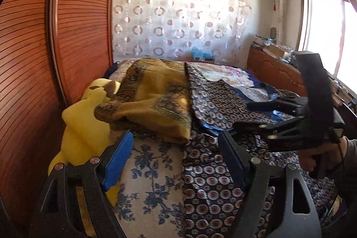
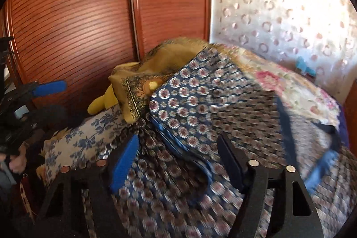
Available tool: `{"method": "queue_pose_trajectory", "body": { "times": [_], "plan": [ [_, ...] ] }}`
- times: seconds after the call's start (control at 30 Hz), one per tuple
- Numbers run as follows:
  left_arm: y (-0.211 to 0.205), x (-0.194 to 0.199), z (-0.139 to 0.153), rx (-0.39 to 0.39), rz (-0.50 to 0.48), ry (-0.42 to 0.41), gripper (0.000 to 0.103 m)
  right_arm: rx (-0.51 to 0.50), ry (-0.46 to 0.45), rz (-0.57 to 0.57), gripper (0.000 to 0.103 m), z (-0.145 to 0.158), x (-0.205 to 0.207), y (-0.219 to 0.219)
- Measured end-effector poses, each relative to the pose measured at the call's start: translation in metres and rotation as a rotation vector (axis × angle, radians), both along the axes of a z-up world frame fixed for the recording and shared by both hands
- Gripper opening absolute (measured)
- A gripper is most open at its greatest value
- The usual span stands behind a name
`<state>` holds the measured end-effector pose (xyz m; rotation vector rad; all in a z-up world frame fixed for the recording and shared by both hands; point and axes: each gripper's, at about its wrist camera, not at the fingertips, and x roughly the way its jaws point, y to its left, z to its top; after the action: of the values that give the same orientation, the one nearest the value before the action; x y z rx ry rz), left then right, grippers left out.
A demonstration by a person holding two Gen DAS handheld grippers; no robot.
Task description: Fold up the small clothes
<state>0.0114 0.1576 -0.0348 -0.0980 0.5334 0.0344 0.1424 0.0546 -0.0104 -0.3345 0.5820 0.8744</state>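
Left wrist view. We see the left gripper [image 1: 176, 155] with its fingers spread apart and nothing between them, poised over the near edge of the bed [image 1: 154, 182]. The garment [image 1: 223, 102], a dark blue cloth printed with round medallions, lies across the right half of the bed, its left hem touching a mustard cloth [image 1: 154, 95] heaped toward the bed's left edge. A yellow toy [image 1: 82, 126] sits at that left edge. The right gripper [image 1: 267, 124] reaches in from the right above the garment; here we cannot tell how its fingers stand.

Right wrist view. The right gripper [image 2: 178, 160] shows its fingers apart, empty, directly above the garment [image 2: 200, 99]. Motion blur smears the cloth, so the upper layer with a blue lining may already be a fold, though we cannot be sure.

For a good fold, we judge that each gripper should pinch one corner at the near hem, taking only the top layer. Both should lift together, carry the edge evenly toward the far edge, and keep clear of the mustard cloth.
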Motion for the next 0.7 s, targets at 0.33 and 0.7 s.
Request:
{"method": "queue_pose_trajectory", "body": {
  "times": [0.33,0.7],
  "plan": [
    [0.011,-0.005,-0.007,-0.021,0.016,-0.001,0.079,-0.095,0.032,0.025,0.041,-0.029,0.038,0.064],
    [0.003,-0.001,-0.016,-0.034,-0.006,0.017,0.079,-0.01,-0.03,-0.149,0.011,0.006,0.085,0.035]
  ]
}}
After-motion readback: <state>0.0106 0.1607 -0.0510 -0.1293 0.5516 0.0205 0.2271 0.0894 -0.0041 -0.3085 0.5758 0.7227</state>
